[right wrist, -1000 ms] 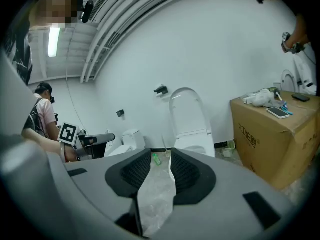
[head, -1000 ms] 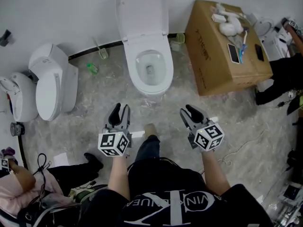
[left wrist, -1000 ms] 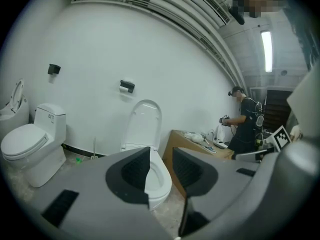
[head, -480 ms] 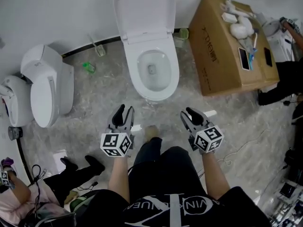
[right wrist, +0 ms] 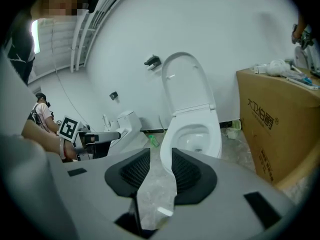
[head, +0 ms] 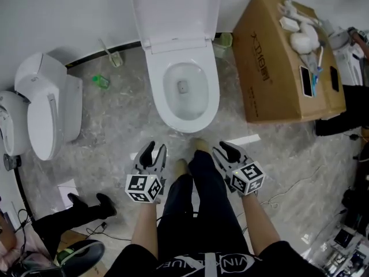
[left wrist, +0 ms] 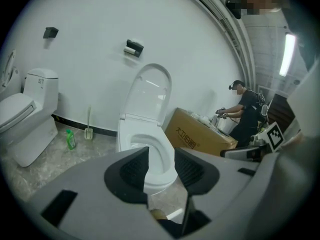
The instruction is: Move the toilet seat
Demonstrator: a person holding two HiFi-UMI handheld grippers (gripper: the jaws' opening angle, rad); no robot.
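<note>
A white toilet [head: 182,91] stands against the back wall with its lid [head: 176,10] raised upright; the bowl is uncovered. Whether a seat ring lies on the rim I cannot tell. My left gripper [head: 154,150] hangs in front of the bowl, left of the person's legs, and the right gripper [head: 226,150] to their right. Both sit short of the toilet and touch nothing. The jaws of both have just been opening, with nothing between them. The left gripper view looks past the left gripper [left wrist: 161,156] at the bowl [left wrist: 150,151]; the right gripper [right wrist: 161,159] also faces the toilet [right wrist: 192,134].
A big cardboard box [head: 282,62] with small items on top stands right of the toilet. A second toilet [head: 49,108] is at the left, with a green bottle [head: 99,81] and a brush [head: 112,56] by the wall. Another person's shoes [head: 86,203] and cables lie at the lower left.
The person has stepped closer to the toilet, which now sits larger and nearer in the head view. Both grippers have sunk lower and their jaws stand a little wider.
</note>
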